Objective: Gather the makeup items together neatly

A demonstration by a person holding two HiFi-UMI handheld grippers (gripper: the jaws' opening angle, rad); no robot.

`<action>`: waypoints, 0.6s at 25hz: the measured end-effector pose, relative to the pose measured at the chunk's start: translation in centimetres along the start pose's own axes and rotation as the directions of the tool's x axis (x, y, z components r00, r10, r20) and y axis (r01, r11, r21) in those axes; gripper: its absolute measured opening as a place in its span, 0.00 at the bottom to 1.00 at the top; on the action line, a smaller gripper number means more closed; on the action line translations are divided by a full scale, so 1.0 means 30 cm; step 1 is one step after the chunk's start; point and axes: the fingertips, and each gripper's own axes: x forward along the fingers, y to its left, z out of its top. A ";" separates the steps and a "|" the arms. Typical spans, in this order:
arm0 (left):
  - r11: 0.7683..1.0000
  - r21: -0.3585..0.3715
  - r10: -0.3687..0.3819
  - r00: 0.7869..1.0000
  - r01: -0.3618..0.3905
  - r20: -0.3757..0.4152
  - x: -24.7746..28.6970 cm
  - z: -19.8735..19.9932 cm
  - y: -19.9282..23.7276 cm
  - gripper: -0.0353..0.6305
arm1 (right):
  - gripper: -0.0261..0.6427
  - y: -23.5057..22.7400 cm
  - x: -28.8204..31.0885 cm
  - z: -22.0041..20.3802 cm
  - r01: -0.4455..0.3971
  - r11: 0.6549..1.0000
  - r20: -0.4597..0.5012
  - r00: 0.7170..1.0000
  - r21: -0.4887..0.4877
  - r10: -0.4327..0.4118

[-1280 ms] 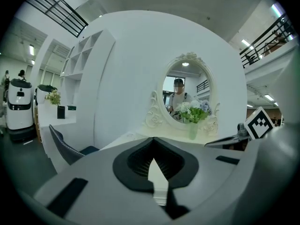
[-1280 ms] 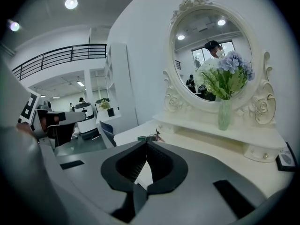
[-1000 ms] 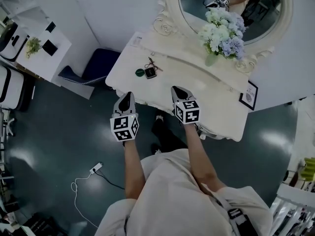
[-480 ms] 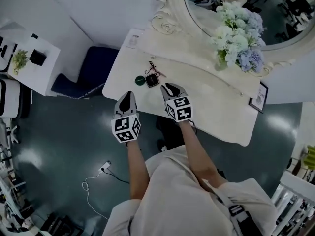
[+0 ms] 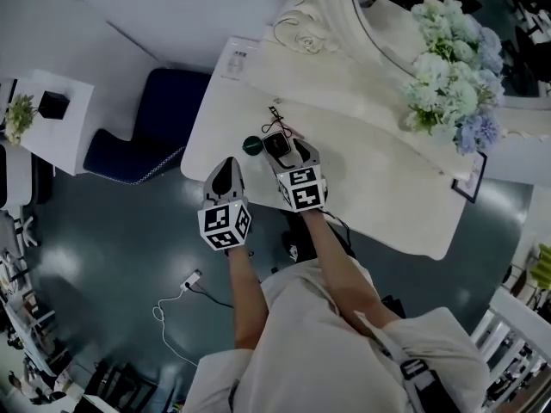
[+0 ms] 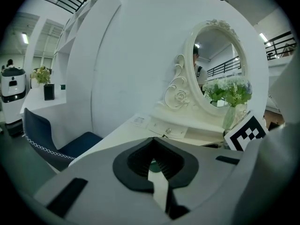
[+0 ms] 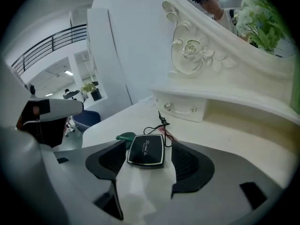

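On the white dressing table (image 7: 225, 125), near its front edge, a black compact (image 7: 146, 150) lies flat with its lid up. It is a glossy, nearly square case with rounded corners and a thin pale rim. One line of gold script runs across the lid from jaw to jaw, too small to read. The right gripper (image 7: 146, 144) has just been opening its jaws, which stand apart on either side of the compact without pressing it. Just beside the compact lie a round green case (image 7: 124, 136) and a thin black cord (image 7: 157, 125). The left gripper (image 6: 153, 144) has its jaws together, with nothing held.
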 end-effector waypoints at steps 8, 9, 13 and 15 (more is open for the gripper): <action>1.000 -0.007 0.002 1.000 -0.002 -0.026 0.045 -0.016 0.065 0.07 | 0.52 0.010 0.075 -0.004 0.054 0.998 -0.054 0.997 -0.035 -0.056; 1.000 -0.008 0.004 1.000 -0.004 -0.027 0.046 -0.015 0.071 0.07 | 0.52 0.014 0.077 0.002 0.054 0.998 -0.057 0.997 -0.037 -0.056; 1.000 -0.011 0.003 0.999 -0.003 -0.037 0.053 -0.010 0.088 0.07 | 0.53 0.027 0.079 0.019 0.059 0.998 -0.068 0.996 0.011 -0.058; 1.000 -0.012 0.000 0.999 0.000 -0.043 0.057 -0.006 0.089 0.07 | 0.54 0.029 0.087 0.010 0.065 0.998 -0.097 0.993 0.010 -0.064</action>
